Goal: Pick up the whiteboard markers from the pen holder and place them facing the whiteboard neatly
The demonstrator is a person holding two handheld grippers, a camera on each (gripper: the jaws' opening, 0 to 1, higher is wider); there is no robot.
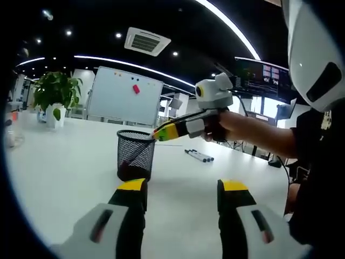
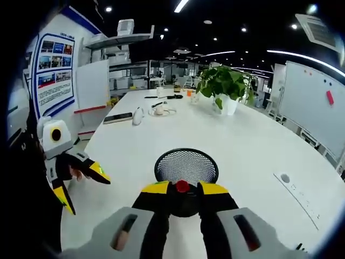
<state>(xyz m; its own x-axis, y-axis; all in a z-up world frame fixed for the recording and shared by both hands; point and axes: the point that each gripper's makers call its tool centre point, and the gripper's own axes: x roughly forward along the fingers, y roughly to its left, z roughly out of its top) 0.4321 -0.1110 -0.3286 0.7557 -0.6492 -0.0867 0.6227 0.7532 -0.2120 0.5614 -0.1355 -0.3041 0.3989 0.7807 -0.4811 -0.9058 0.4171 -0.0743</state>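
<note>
One mesh pen holder [image 1: 135, 155] was noted mid-tabletop [image 1: 64, 172]; two markers [image 1: 199, 156] lay beside it. A red-capped marker [image 2: 183, 186] was clamped in the right gripper [image 2: 183, 189] jaws above the holder's mouth. The left gripper [image 1: 183, 189] was held low, jaws parted.

You have a black wire-mesh pen holder [image 1: 135, 155] at frame centre on a smooth, glossy white table [image 1: 59, 178]. Your gripper shells look like matt grey plastic with yellow tips.
</note>
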